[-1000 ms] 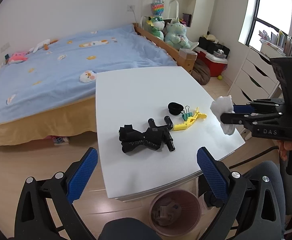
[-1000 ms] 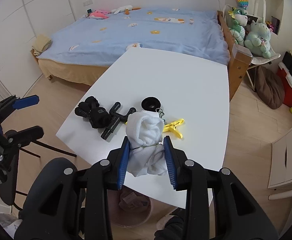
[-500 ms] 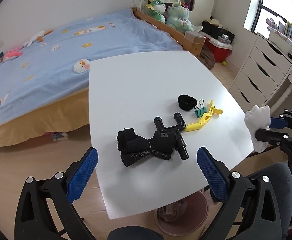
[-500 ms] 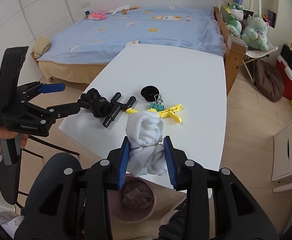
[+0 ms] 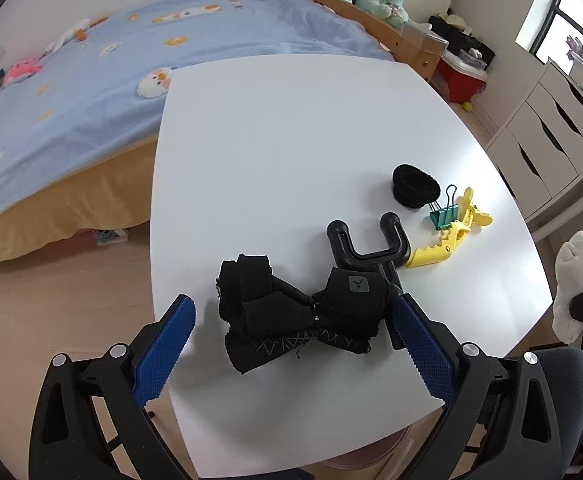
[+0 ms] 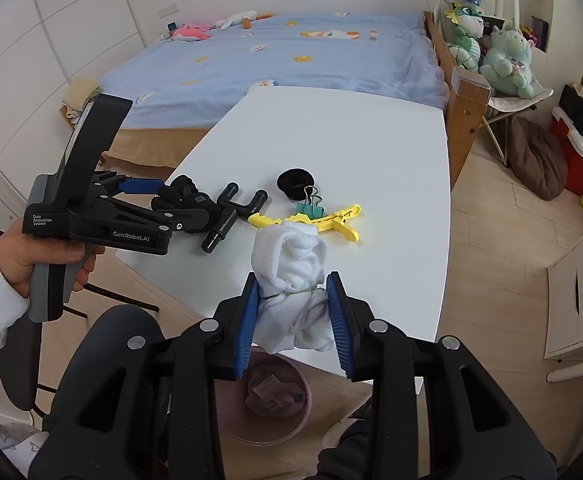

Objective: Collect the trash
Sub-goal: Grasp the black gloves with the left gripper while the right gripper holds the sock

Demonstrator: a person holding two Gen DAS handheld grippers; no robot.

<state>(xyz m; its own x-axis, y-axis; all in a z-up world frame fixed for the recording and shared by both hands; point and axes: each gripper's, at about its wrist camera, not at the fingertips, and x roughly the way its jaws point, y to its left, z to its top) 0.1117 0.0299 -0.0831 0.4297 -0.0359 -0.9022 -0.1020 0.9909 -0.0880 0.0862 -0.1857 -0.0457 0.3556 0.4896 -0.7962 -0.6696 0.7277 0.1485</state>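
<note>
A bedroom here, blue bed behind, and a white table [image 5: 291, 128] up front with the clutter gathered at its near end. The right gripper [image 6: 293, 312] is clamped on a white wad of cloth [image 6: 291, 280], tied round the middle, and it hangs past the table's near edge with the pinkish bin [image 6: 263, 404] on the floor just below. Looks to me like the drop is a moment off!

Over on the other side, the left gripper [image 5: 291, 344] stands wide, its blue pads [image 5: 163, 352] flanking the black fabric bundle [image 5: 299, 312], touching nothing as far as I can tell. That one seems lined up as the next pick.

So where does the job stand? The bin already holds some crumpled scraps, the white wad is in hand but not yet in, and the table carries the black bundle, a black forked plastic piece [image 5: 365, 244] lying against it, a black round ring [image 5: 415, 190], a green binder clip [image 5: 445, 212] and a yellow clamp [image 5: 451, 236]. Which of those count as trash, I can't judge from here.

Hard to read: the bin is partly hidden behind the right gripper's frame, and in the left view only a sliver shows under the table edge. The forked piece's stem runs under the bundle and behind the left pad.
</note>
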